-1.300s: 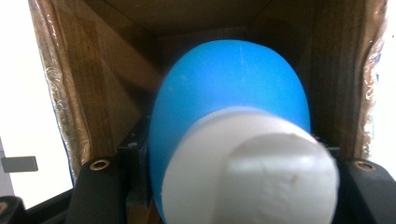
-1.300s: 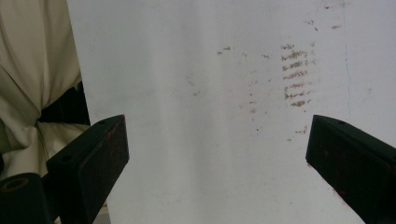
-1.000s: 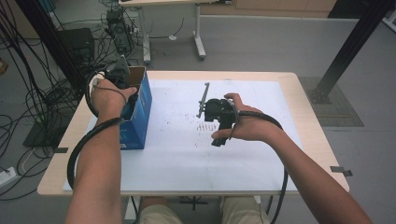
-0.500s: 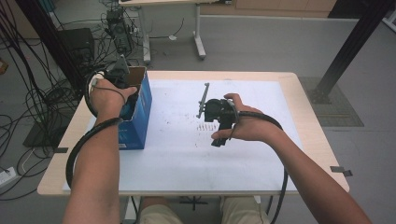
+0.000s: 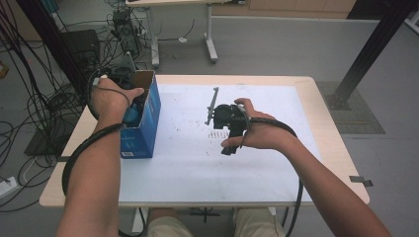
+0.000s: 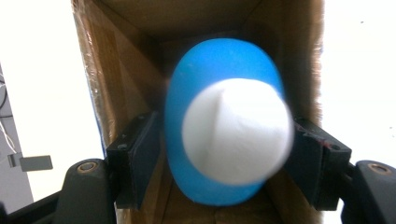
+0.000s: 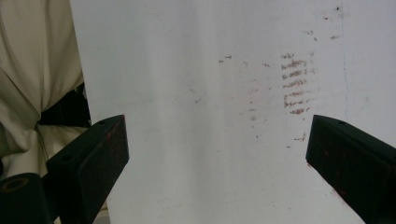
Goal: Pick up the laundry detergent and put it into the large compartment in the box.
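From the high view, your left gripper [image 5: 129, 95] was reaching down into the open top of the blue carton [image 5: 146, 118] standing at the left edge of the white sheet [image 5: 197, 163] on the table [image 5: 326, 143], while your right gripper [image 5: 228, 122] rested mid-sheet, nothing near it but faint reddish scuff marks [image 5: 217, 134]. Judged from that, the work was at the placing or releasing stage: the object was already down inside the carton, and what remained was to clear the left hand out of the opening. In the left gripper view, the blue-and-white rounded object [image 6: 229, 126] sat between the jaws, inside the brown cardboard walls of the carton [image 6: 116, 70]; it looked like a blue egg-shaped body with a white cap facing the camera, too blurred to name further. The jaws had just been opening; the left pad stood just beside the blue flank and the right pad close to the white cap, and contact could not be told for certain, though the grip read as loosened rather than clamped. In the right gripper view, your jaws stood wide apart over the bare white sheet [image 7: 201, 93], holding nothing, with the scuff marks [image 7: 294, 84] ahead and a fold of pale clothing [image 7: 28, 79] at the left.
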Motion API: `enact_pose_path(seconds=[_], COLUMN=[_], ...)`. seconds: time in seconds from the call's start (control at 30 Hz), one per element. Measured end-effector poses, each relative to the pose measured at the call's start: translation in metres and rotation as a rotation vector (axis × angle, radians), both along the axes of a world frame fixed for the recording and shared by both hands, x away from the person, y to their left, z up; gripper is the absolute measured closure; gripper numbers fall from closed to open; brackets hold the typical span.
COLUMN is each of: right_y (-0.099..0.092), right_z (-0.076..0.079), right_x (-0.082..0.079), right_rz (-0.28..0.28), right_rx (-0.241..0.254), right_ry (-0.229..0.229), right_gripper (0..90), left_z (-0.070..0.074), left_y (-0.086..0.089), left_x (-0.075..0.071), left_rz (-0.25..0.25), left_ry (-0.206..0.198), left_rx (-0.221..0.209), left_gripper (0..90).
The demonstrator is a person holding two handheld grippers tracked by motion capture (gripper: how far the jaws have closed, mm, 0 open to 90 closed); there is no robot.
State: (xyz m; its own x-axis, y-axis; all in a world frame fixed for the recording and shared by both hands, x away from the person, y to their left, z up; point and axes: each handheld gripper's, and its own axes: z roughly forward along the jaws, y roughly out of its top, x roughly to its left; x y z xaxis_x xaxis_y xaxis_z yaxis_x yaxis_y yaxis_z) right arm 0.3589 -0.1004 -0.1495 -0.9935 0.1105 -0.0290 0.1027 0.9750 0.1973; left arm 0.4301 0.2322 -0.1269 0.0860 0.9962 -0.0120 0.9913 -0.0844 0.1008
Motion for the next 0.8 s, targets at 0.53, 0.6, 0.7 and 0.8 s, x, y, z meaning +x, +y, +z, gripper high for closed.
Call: enact_pose_path(seconds=[0.53, 0.6, 0.7, 0.8], right_y=[0.002, 0.003, 0.002, -0.001], right_z=[0.0, 0.001, 0.001, 0.002], right_x=[0.002, 0.002, 0.001, 0.001], right_rz=[-0.009, -0.01, -0.011, -0.02], right_rx=[-0.002, -0.003, 0.0, 0.003], right_ry=[0.004, 0.004, 0.0, -0.002], right_gripper=[5.3, 5.2, 5.2, 5.0], left_z=[0.042, 0.045, 0.047, 0.048], left_y=[-0.011, -0.016, -0.024, -0.03], left_x=[-0.013, -0.012, -0.009, -0.007], left_rz=[-0.099, -0.117, -0.144, -0.163], left_ry=[-0.087, -0.094, -0.098, -0.1], left_rx=[-0.03, -0.037, -0.046, -0.052], left_gripper=[18.5, 16.6, 15.1, 12.8])
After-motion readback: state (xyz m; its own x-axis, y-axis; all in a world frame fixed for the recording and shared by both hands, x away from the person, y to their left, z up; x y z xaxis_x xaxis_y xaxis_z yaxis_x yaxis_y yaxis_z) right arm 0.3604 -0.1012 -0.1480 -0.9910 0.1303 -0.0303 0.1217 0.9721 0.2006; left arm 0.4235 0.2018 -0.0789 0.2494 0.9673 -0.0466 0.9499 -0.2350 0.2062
